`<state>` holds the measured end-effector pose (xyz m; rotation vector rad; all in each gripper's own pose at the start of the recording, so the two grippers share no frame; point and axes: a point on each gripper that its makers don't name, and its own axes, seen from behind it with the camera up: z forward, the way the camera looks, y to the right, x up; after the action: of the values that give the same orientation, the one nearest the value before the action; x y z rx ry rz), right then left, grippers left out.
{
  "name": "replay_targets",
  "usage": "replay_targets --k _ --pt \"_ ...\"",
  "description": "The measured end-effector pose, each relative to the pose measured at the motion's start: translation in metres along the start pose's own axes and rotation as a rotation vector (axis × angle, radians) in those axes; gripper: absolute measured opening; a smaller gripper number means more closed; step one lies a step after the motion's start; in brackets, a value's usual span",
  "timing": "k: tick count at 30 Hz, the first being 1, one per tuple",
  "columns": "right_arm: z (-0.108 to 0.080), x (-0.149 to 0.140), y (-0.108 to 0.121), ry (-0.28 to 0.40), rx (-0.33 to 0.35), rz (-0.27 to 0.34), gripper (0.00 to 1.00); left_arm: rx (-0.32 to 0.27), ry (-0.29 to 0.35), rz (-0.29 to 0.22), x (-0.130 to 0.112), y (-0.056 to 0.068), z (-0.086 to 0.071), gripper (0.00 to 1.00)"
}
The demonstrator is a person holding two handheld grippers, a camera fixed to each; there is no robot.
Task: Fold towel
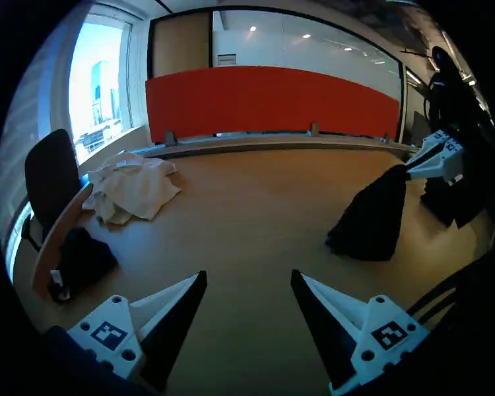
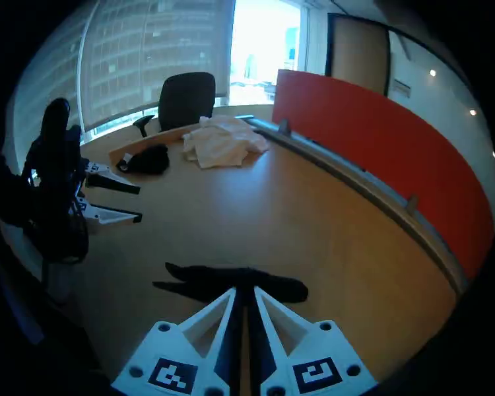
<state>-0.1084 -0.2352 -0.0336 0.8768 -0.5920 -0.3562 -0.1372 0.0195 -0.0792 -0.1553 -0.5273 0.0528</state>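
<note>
A black towel hangs from my right gripper, and its lower part rests on the wooden table. In the right gripper view that gripper is shut on an edge of the black towel, which stretches across the tabletop just past the fingertips. My left gripper stands open above bare table, with nothing between its fingers and well left of the towel. From the right gripper view the left gripper sits at the table's left edge, its fingers apart.
A crumpled white cloth pile lies at the far end of the table. A small black bundle sits near that end's edge. A black office chair stands behind. A red divider runs along the table's far side.
</note>
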Motion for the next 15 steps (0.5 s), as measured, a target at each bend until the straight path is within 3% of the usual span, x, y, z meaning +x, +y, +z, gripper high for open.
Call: replay_targets --k 6,15 --pt "-0.014 0.029 0.015 0.045 -0.024 0.014 0.07 -0.003 0.008 0.002 0.005 0.000 0.000 0.94" --pt "-0.030 0.041 0.035 0.064 -0.065 0.024 0.07 -0.015 0.015 0.007 0.011 0.003 0.002 0.95"
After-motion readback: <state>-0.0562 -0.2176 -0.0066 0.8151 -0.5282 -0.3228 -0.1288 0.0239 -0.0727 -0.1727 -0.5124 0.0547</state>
